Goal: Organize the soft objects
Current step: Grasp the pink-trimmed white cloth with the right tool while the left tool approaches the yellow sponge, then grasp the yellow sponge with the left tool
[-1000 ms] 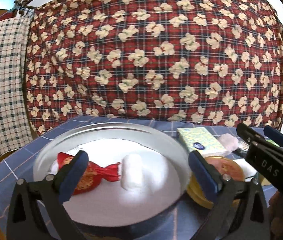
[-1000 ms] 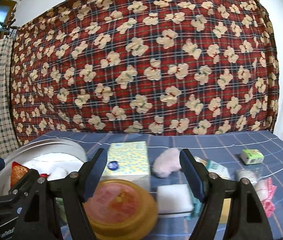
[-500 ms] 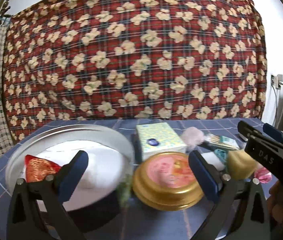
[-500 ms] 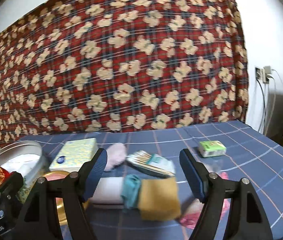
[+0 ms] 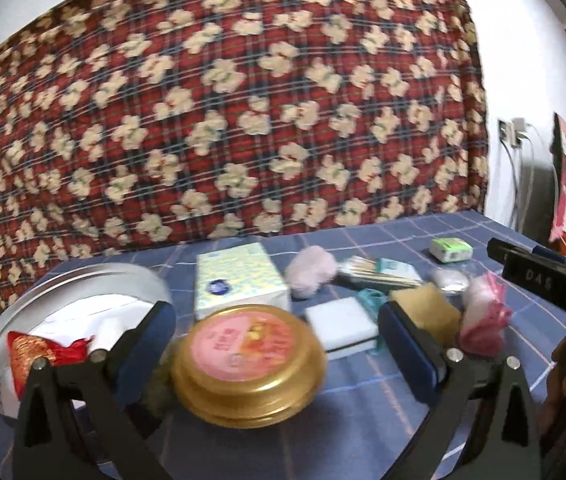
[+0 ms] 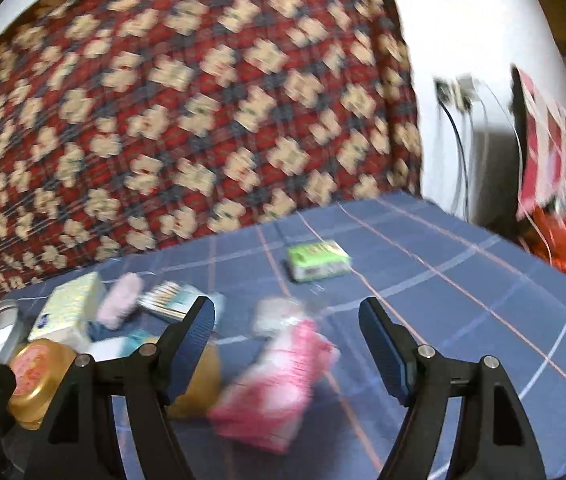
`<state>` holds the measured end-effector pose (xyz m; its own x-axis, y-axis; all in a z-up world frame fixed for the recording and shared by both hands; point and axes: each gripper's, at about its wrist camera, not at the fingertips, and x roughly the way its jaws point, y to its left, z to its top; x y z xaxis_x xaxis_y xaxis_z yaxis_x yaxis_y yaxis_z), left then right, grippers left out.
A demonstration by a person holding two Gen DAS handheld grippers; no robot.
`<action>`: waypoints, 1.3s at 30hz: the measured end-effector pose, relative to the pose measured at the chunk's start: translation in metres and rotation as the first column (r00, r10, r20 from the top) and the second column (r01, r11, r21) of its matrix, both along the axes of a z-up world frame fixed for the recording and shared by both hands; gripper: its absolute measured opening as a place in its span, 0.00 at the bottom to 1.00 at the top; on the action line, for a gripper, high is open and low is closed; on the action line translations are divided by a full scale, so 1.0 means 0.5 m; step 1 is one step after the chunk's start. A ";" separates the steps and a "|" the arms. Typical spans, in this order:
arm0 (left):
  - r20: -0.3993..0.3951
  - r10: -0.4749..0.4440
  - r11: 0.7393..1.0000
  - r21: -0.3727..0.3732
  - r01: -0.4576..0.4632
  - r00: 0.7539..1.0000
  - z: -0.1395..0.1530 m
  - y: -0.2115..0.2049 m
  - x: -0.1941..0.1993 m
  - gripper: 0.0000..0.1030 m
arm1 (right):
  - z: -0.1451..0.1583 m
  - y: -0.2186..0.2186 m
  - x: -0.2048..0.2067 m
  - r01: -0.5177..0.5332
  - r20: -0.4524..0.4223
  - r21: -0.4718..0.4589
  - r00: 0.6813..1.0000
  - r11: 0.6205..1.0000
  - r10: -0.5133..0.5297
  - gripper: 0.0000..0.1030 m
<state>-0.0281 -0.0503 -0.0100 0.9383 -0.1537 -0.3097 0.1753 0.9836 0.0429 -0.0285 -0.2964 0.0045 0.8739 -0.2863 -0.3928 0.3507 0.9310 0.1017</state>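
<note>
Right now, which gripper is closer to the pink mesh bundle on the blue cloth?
Right. The right gripper has the pink mesh bundle lying just ahead between its open fingers. The left gripper faces the gold-lidded tin, with the bundle off beyond its right finger.

One gold tin [image 5: 249, 364], one tissue pack [image 5: 239, 284], two sponges [image 5: 341, 326].

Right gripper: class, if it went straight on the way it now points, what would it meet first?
Probably the pink packet, lying on the blue cloth between and just ahead of the right gripper and its open jaws. Blur leaves depth unclear; the green box sits farther on.
</note>
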 end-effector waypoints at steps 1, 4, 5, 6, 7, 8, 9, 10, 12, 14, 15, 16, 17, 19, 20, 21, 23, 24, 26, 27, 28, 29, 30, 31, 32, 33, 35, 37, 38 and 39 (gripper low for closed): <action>-0.002 -0.012 1.000 0.006 0.012 1.000 0.000 -0.008 0.000 1.00 | -0.005 -0.017 0.002 0.009 -0.027 0.024 1.000 1.000 -0.008 0.74; -0.041 -0.066 0.997 0.023 0.067 0.997 -0.003 -0.043 0.012 1.00 | -0.022 -0.054 0.018 0.017 -0.106 0.099 0.994 0.995 -0.007 0.74; -0.063 -0.082 0.996 0.029 0.084 0.995 -0.005 -0.055 0.017 1.00 | -0.029 -0.062 0.024 0.012 -0.132 0.125 0.991 0.992 0.005 0.74; -0.082 -0.093 0.995 0.034 0.096 0.992 -0.008 -0.067 0.020 1.00 | -0.036 -0.068 0.030 0.007 -0.152 0.149 0.988 0.989 0.016 0.74; -0.093 -0.099 0.994 0.038 0.103 0.991 -0.010 -0.074 0.023 1.00 | -0.041 -0.071 0.034 0.003 -0.166 0.167 0.986 0.986 0.025 0.74; -0.104 -0.107 0.993 0.043 0.112 0.989 -0.012 -0.083 0.024 1.00 | -0.050 -0.073 0.041 -0.009 -0.181 0.194 0.982 0.981 0.045 0.74; -0.108 -0.117 0.991 0.051 0.123 0.987 -0.013 -0.092 0.023 1.00 | -0.056 -0.072 0.049 -0.024 -0.194 0.215 0.979 0.976 0.067 0.74; -0.108 -0.127 0.989 0.059 0.134 0.986 -0.013 -0.099 0.020 1.00 | -0.062 -0.070 0.056 -0.036 -0.207 0.230 0.975 0.973 0.085 0.74; -0.106 -0.142 0.985 0.078 0.151 0.984 -0.015 -0.111 0.015 1.00 | -0.078 -0.061 0.077 -0.061 -0.246 0.259 0.961 0.964 0.127 0.74; -0.108 -0.147 0.983 0.094 0.157 0.983 -0.015 -0.120 0.014 1.00 | -0.091 -0.055 0.098 -0.072 -0.285 0.282 0.946 0.957 0.155 0.75; -0.112 -0.147 0.983 0.096 0.158 0.983 -0.015 -0.121 0.015 1.00 | -0.092 -0.053 0.102 -0.070 -0.291 0.275 0.945 0.959 0.152 0.75; -0.121 -0.148 0.982 0.097 0.160 0.982 -0.016 -0.122 0.018 1.00 | -0.090 -0.050 0.106 -0.079 -0.289 0.268 0.944 0.960 0.159 0.74; -0.125 -0.150 0.982 0.095 0.162 0.981 -0.017 -0.123 0.020 1.00 | -0.092 -0.048 0.109 -0.090 -0.297 0.268 0.940 0.959 0.171 0.74; -0.140 -0.153 0.982 0.085 0.166 0.978 -0.018 -0.122 0.025 1.00 | -0.093 -0.046 0.112 -0.093 -0.308 0.252 0.936 0.963 0.172 0.69; -0.150 -0.153 0.983 0.079 0.166 0.977 -0.019 -0.123 0.028 1.00 | -0.093 -0.047 0.111 -0.099 -0.313 0.245 0.934 0.964 0.175 0.56; -0.155 -0.154 0.983 0.076 0.167 0.976 -0.021 -0.124 0.029 1.00 | -0.094 -0.049 0.111 -0.109 -0.314 0.247 0.931 0.963 0.186 0.54; -0.172 -0.154 0.983 0.070 0.168 0.973 -0.024 -0.128 0.034 1.00 | -0.093 -0.056 0.109 -0.122 -0.313 0.252 0.928 0.960 0.200 0.47; -0.179 -0.155 0.983 0.069 0.169 0.972 -0.025 -0.132 0.036 1.00 | -0.092 -0.058 0.108 -0.130 -0.313 0.251 0.927 0.959 0.207 0.46; -0.187 -0.163 0.982 0.069 0.178 0.969 -0.027 -0.139 0.037 1.00 | -0.089 -0.064 0.099 -0.135 -0.298 0.253 0.931 0.958 0.210 0.42; -0.189 -0.167 0.981 0.069 0.182 0.968 -0.028 -0.141 0.036 1.00 | -0.081 -0.070 0.090 -0.125 -0.276 0.247 0.941 0.961 0.193 0.42; -0.191 -0.172 0.980 0.068 0.188 0.966 -0.028 -0.145 0.036 1.00 | -0.071 -0.075 0.083 -0.116 -0.250 0.237 0.952 0.965 0.176 0.42; -0.197 -0.182 0.978 0.064 0.198 0.963 -0.029 -0.151 0.038 1.00 | -0.058 -0.079 0.070 -0.107 -0.211 0.215 0.966 0.971 0.153 0.42; -0.201 -0.189 0.977 0.061 0.205 0.961 -0.029 -0.155 0.039 1.00 | -0.044 -0.081 0.058 -0.096 -0.173 0.184 0.977 0.978 0.128 0.42; -0.206 -0.194 0.976 0.056 0.210 0.959 -0.030 -0.159 0.041 1.00 | -0.030 -0.082 0.045 -0.078 -0.131 0.146 0.987 0.986 0.097 0.42; -0.214 -0.202 0.975 0.046 0.216 0.956 -0.030 -0.166 0.046 1.00 | -0.018 -0.084 0.033 -0.057 -0.094 0.114 0.993 0.992 0.068 0.42; -0.219 -0.208 0.974 0.036 0.221 0.953 -0.031 -0.170 0.049 1.00 | -0.008 -0.086 0.024 -0.035 -0.062 0.085 0.997 0.996 0.040 0.42; -0.241 -0.229 0.972 -0.003 0.235 0.943 -0.032 -0.183 0.063 0.99 | 0.006 -0.089 0.006 0.004 -0.004 0.051 1.000 0.999 -0.003 0.42; -0.251 -0.235 0.971 -0.021 0.238 0.939 -0.032 -0.194 0.075 0.98 | 0.014 -0.096 -0.005 0.023 0.034 0.054 0.999 0.998 -0.025 0.42; -0.256 -0.238 0.971 -0.024 0.240 0.937 -0.032 -0.202 0.081 0.96 | 0.017 -0.098 -0.010 0.031 0.049 0.055 0.998 0.998 -0.034 0.42; -0.265 -0.242 0.969 -0.024 0.245 0.933 -0.033 -0.213 0.088 0.95 | 0.020 -0.098 -0.012 0.032 0.060 0.054 0.998 0.998 -0.035 0.42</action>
